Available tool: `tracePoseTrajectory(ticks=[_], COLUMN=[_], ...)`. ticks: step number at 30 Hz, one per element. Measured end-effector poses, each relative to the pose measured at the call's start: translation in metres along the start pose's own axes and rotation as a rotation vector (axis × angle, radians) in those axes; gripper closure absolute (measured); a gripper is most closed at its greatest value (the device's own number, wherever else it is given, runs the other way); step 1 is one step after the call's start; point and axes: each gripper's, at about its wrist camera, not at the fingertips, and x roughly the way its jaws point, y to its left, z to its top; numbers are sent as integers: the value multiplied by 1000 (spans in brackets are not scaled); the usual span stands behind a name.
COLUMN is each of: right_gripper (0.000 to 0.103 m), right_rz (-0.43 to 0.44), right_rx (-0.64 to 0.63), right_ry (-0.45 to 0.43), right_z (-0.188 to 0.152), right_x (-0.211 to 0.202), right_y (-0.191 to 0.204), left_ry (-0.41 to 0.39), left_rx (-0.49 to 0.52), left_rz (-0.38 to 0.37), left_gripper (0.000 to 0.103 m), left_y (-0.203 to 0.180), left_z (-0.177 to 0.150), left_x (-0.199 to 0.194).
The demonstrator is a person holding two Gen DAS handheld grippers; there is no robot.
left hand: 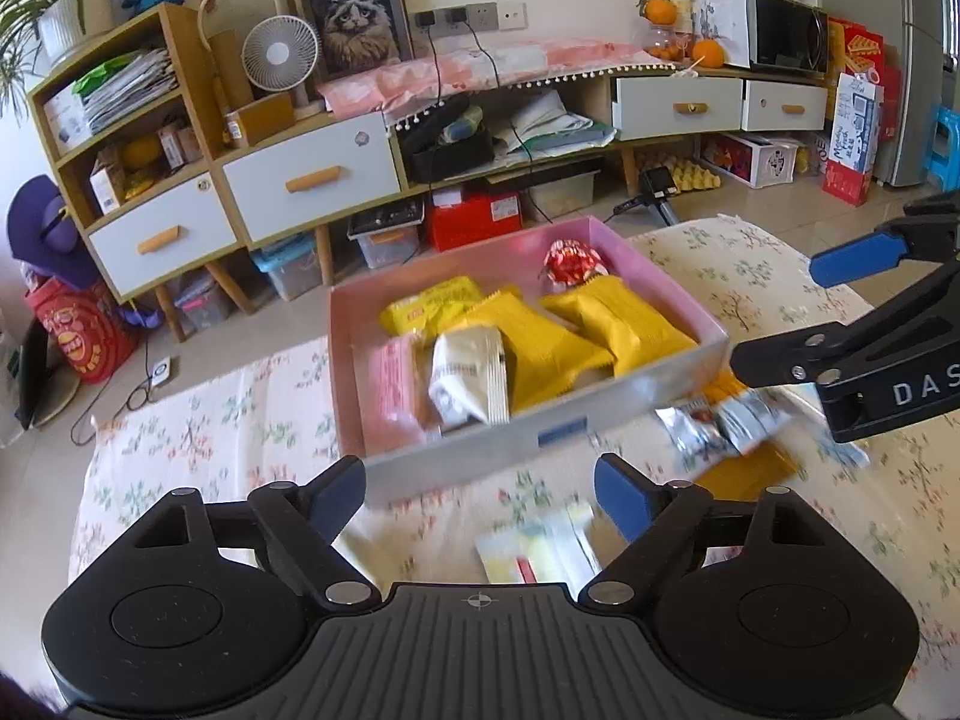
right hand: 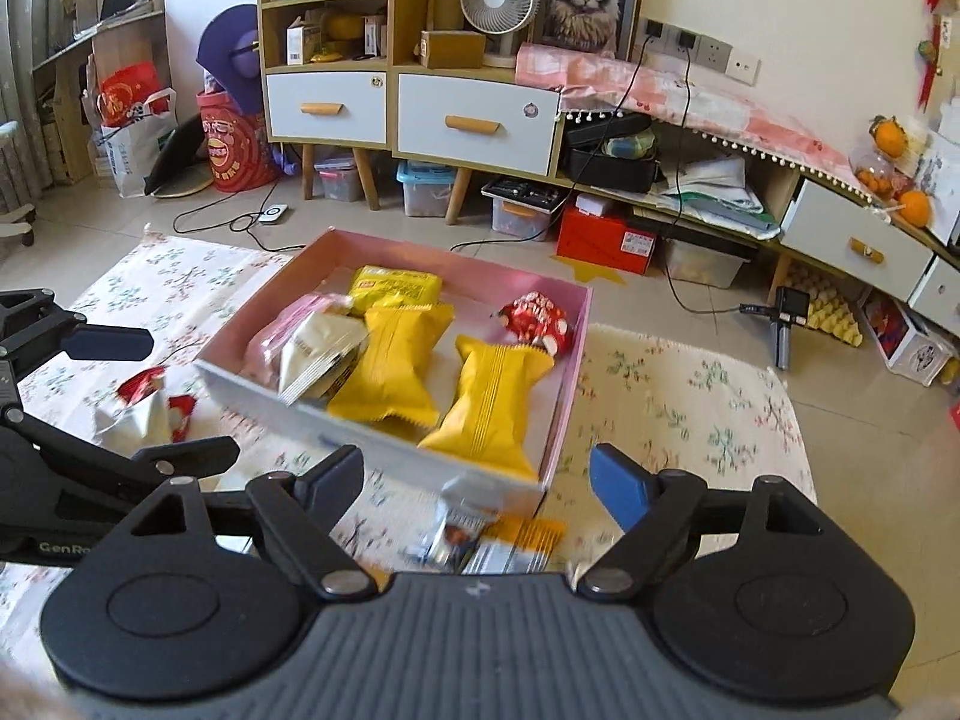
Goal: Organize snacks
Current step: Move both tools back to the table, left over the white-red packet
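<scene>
Pink box [left hand: 528, 420] of snack packets [left hand: 540, 348] on the floral-clothed worktop [left hand: 240, 420], left gripper [left hand: 480, 498] and right gripper [right hand: 477, 489] fingers wide apart, empty, loose packets [right hand: 474, 540] beside the box.

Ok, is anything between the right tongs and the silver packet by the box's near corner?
Nothing visible. The right tongs stand open with the silver packet lying on the cloth just below the gap, outside the pink box. Only its near wall lies beyond.
</scene>
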Motion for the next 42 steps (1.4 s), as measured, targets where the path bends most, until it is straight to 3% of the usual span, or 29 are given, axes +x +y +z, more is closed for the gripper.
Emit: tracePoseTrajectory(ticks=[12,20,26,42], right_gripper=[14,13,12,11], right_rz=[27,39,53,134], right_rx=[42,-51,-159,-142], right_ry=[4,21,26,89], right_z=[-43,-72,-94,-120], right_x=[-18,-23,-23,4], right_y=[7,24,38,45], left_ry=[2,9,24,42], left_rx=[-38,22,25,-5], left_rz=[-11,-22,-53,-111], left_gripper=[8,8,8,8], left_y=[-4,-13,-18,-26], left_z=[-37,-63,-81,-101], left_x=[-24,-28,-24,12])
